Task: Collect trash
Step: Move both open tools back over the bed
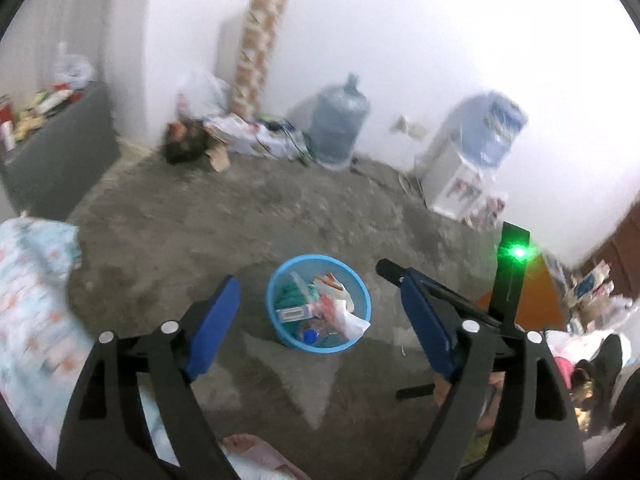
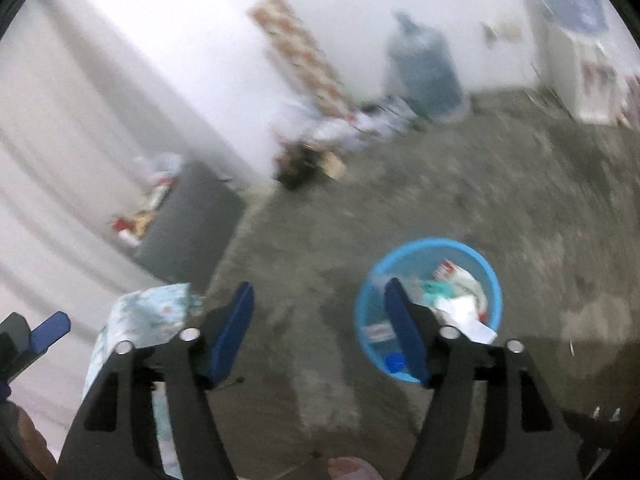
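Two grippers fill our near view, the left gripper [image 1: 316, 304] and the right gripper [image 2: 320, 312], each with its blue jaws spread wide and nothing between them. Just beyond them we see the blue basket [image 1: 276, 280] [image 2: 368, 304] standing on the grey concrete floor [image 1: 200, 220], holding a jumble of wrappers, paper and a blue bottle cap. Farther off along the white wall we make out a large water jug [image 1: 338, 120] and, to its right, a white water dispenser [image 1: 460, 168].
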`<state>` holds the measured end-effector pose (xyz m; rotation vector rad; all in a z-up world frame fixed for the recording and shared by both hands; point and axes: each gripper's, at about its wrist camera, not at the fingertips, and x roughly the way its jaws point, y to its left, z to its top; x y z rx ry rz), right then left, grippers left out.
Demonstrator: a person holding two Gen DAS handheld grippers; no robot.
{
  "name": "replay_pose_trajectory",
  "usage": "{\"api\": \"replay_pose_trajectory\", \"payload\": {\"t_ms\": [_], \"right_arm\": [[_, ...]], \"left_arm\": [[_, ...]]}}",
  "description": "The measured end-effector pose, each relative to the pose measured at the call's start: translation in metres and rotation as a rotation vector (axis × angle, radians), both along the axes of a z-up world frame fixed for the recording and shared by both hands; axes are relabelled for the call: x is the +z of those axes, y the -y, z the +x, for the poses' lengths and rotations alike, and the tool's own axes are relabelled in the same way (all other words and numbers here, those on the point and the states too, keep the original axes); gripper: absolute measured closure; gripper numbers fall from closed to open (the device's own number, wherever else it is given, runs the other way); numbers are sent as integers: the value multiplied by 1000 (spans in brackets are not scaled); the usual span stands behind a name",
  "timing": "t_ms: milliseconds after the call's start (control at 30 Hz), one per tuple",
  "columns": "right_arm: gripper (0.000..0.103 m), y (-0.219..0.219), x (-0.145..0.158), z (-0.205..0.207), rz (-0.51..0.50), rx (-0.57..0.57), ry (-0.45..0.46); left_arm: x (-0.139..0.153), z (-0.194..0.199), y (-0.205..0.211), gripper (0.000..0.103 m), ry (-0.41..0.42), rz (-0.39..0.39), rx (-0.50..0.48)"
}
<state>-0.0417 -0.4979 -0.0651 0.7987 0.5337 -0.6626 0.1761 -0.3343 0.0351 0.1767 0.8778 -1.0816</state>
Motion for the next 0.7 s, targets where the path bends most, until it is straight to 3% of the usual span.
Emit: {"api": "replay_pose_trajectory", "payload": {"t_ms": [200, 367, 500, 600, 700], "right_arm": [[21, -94, 52, 31, -104, 186, 40], [19, -179, 62, 66, -121, 423, 47], [19, -224, 66, 85, -149, 577, 43], [19, -241, 59, 96, -84, 666, 34], [19, -253, 46, 108, 39, 732, 29]], "left_arm": [[32, -20, -139, 16, 21, -65, 213], [27, -41, -256, 15, 70, -58, 453], [11, -61, -357, 15, 84, -38, 702], [-4, -77, -415, 15, 95, 7, 870], [-26, -91, -454, 15, 56, 16, 985]]}}
